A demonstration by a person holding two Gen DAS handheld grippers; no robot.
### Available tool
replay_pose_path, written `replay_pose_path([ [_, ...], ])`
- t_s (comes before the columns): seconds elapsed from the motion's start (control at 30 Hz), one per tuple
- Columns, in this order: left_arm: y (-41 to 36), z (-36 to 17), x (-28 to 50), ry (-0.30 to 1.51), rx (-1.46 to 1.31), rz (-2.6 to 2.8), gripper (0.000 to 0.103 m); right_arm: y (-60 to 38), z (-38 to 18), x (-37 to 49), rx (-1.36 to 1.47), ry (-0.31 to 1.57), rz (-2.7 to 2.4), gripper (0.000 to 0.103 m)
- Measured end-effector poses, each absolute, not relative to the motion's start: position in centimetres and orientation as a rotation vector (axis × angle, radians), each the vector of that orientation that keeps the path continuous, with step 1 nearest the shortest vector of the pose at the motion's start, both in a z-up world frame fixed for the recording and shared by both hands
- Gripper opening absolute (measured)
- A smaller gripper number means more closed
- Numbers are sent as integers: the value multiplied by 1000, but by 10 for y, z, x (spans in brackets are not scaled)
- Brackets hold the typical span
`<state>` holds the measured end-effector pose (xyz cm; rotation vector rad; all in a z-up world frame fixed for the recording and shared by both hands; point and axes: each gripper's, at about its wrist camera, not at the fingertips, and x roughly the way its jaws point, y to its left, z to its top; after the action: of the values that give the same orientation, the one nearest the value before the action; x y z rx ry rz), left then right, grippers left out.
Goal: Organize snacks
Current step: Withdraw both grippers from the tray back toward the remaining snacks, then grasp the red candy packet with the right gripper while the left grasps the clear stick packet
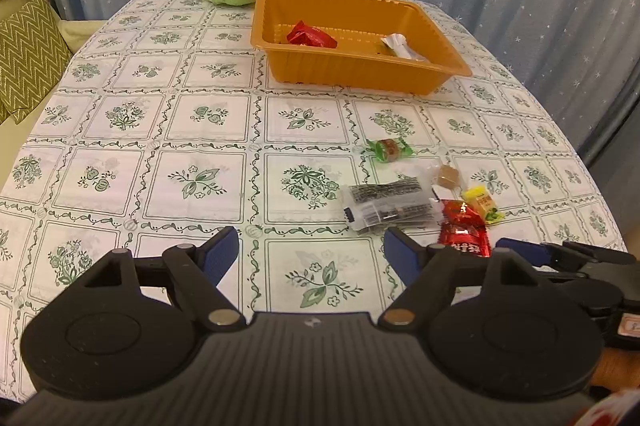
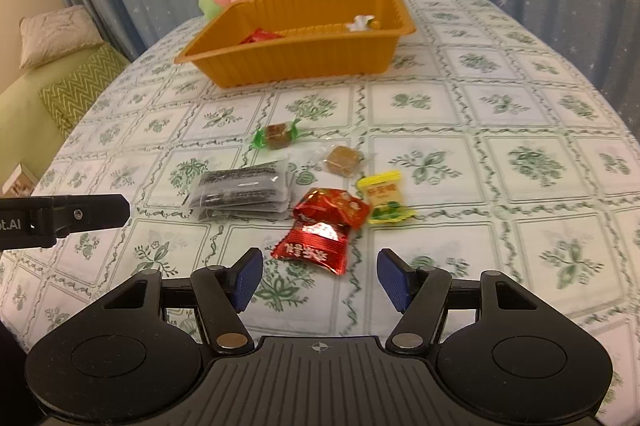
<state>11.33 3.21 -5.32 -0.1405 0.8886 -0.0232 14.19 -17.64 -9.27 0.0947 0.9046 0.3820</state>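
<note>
near cloth: free | ahead: orange tray | right: snack cluster

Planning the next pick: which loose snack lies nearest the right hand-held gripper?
The shiny red packet, directly ahead of the open right hand-held gripper; yellow packet and dark packets lie farther.

Both tools are built alike: the left gripper and right gripper are formed of matte black plastic with a ribbed central body, round side discs, silver pivot pins, and jaws faced in blue textured pads (white lettering is printed on one arm).
</note>
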Motion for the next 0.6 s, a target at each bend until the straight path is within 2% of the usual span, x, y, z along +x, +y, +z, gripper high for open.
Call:
replay_pose_path([
  [0.13, 35, -59, 118, 901, -146, -22, 77, -169, -96, 146, 89, 881, 373, 64],
  [0.2, 35, -62, 120, 907, -149, -20, 77, -165, -97, 147, 67, 868, 367, 57],
  [0.37, 34, -65, 122, 913, -150, -24, 77, -152, -99, 144, -26, 840, 350, 49],
  [0.4, 34, -65, 123, 914, -148, -26, 77, -151, -100, 142, -44, 834, 346, 44],
  [0.6, 30, -65, 124, 912, -119, -49, 77, -156, -97, 139, -41, 830, 354, 34],
])
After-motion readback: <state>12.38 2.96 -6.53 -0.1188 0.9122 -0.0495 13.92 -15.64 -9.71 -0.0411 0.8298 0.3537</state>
